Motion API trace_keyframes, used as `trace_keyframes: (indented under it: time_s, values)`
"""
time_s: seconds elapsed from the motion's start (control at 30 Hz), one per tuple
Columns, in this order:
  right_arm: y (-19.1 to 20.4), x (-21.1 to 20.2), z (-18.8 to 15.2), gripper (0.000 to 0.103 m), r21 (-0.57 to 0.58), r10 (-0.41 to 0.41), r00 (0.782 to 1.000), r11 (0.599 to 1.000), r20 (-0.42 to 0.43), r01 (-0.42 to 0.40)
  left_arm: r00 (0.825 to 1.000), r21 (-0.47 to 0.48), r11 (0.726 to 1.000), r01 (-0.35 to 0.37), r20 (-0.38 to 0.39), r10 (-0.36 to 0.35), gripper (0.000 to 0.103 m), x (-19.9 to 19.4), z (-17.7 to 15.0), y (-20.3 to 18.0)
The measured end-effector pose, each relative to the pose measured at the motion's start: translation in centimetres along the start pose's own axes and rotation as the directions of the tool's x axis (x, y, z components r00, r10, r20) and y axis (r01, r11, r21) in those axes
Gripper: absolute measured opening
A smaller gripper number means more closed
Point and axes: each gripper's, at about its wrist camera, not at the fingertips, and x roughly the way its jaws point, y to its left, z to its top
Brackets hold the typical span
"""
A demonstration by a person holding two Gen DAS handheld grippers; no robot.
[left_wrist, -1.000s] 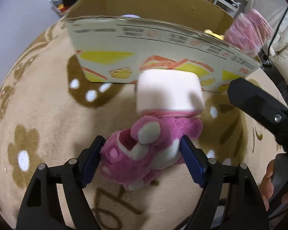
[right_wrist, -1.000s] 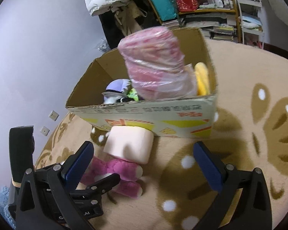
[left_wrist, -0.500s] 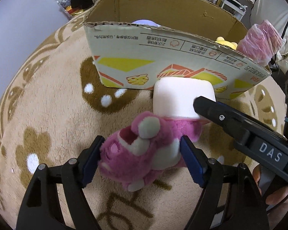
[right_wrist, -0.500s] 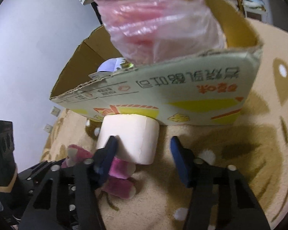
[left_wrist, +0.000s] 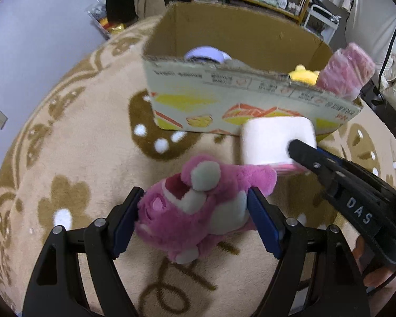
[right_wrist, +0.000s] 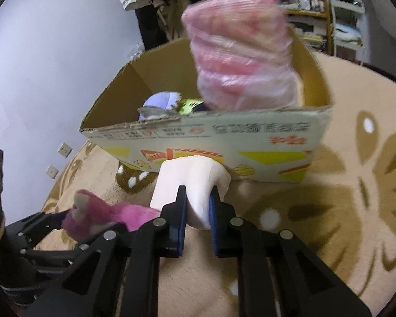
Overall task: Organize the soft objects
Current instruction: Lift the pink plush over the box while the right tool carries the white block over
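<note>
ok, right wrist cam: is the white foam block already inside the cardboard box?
No. The white foam block sits on the rug outside the cardboard box, pinched by the right gripper.

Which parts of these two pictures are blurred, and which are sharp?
Left wrist view: pink plush bear is sharp; white foam block is slightly smeared. Right wrist view: pink wrapped bundle is blurred; right claw is sharp.

Soft, even indoor light is filling both views, casting only faint shadows on the rug [left_wrist: 97, 121]. Fisheye lenses are bending the edges into dark corners. Motion blur is smearing the pink bundle [right_wrist: 240, 52] and the box [right_wrist: 250, 142] in the right wrist view.
</note>
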Motion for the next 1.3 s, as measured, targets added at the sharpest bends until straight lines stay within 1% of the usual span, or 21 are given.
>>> trace_keyframes:
  time_s: [0.13, 0.27, 0.4, 0.53, 0.67, 0.77, 1.0, 1.17, 1.3]
  values:
    - [-0.4, -2.7, 0.1, 0.016, -0.006, -0.054, 0.997, 0.999, 0.050, 0.054, 0.997, 0.027, 0.999, -0.046, 0.067, 0.044, 0.079, -2.2, -0.2, -0.3]
    - [0.1, -5.8, 0.4, 0.016, -0.036, -0.130, 0.983, 0.990, 0.128, 0.136, 0.991, 0.041, 0.998, -0.056, 0.127, 0.050, 0.079, -3.8, -0.2, 0.1]
    - [0.6, -8.7, 0.4, 0.016, -0.057, -0.152, 0.972, 0.985, 0.180, 0.165, 0.982, 0.039, 0.997, -0.060, 0.181, 0.052, 0.079, -5.4, -0.1, 0.2]
    - [1.1, -11.5, 0.5, 0.016, -0.072, -0.169, 0.956, 0.979, 0.238, 0.191, 0.965, 0.045, 0.995, -0.088, 0.252, 0.074, 0.079, -7.6, -0.1, 0.1]
    - [2.2, -13.6, 0.9, 0.016, -0.089, -0.183, 0.938, 0.972, 0.293, 0.217, 0.936, 0.049, 0.990, -0.129, 0.336, 0.106, 0.079, -9.7, 0.2, 0.0]
    - [2.8, -14.6, 1.3, 0.016, -0.097, -0.181, 0.929, 0.970, 0.323, 0.223, 0.919, 0.049, 0.988, -0.145, 0.376, 0.116, 0.079, -10.5, 0.5, 0.0]
    - [3.6, -16.3, 2.3, 0.016, -0.123, -0.159, 0.912, 0.968, 0.378, 0.219, 0.895, 0.046, 0.987, -0.155, 0.430, 0.121, 0.079, -11.6, 1.8, 0.2]
    - [3.6, -16.6, 3.1, 0.016, -0.120, -0.158, 0.901, 0.967, 0.403, 0.223, 0.866, 0.037, 0.982, -0.186, 0.478, 0.146, 0.079, -12.0, 2.7, 0.1]
    - [3.5, -16.5, 3.8, 0.016, -0.126, -0.174, 0.886, 0.960, 0.430, 0.250, 0.856, 0.034, 0.981, -0.189, 0.495, 0.148, 0.079, -11.9, 3.4, 0.0]
